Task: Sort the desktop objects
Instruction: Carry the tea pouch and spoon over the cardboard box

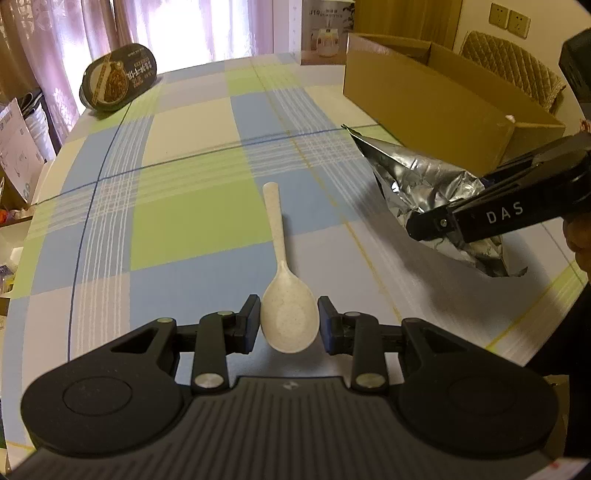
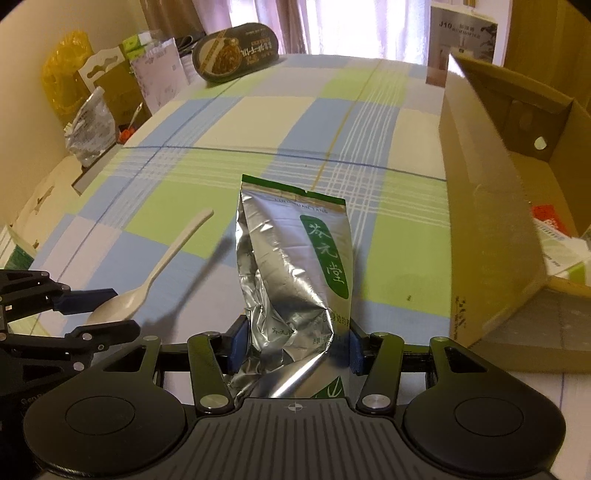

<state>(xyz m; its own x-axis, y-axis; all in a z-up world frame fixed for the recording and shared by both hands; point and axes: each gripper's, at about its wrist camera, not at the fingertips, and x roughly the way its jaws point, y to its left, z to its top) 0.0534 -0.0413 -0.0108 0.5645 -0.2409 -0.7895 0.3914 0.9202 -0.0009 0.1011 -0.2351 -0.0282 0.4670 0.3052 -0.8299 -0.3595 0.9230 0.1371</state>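
Note:
A cream speckled spoon [image 1: 288, 317] points its handle away from me, and my left gripper [image 1: 289, 317] is shut on its bowl, both pads against the bowl's sides. The right wrist view shows the same spoon [image 2: 155, 273] held by the left gripper [image 2: 99, 310] at the lower left. A crumpled silver foil tea bag [image 2: 295, 266] with a green label stands up between the pads of my right gripper [image 2: 295, 343], which is shut on its lower part. In the left wrist view the tea bag [image 1: 417, 177] hangs above the checked tablecloth [image 1: 184, 221] from the right gripper [image 1: 428, 221].
An open cardboard box [image 2: 491, 240] stands at the right with packets inside; its side wall [image 1: 424, 107] is just behind the tea bag. A black oval food tub [image 1: 118, 77] leans at the far left edge. A white product carton [image 1: 325, 33] stands at the back. Clutter lies off the table's left side.

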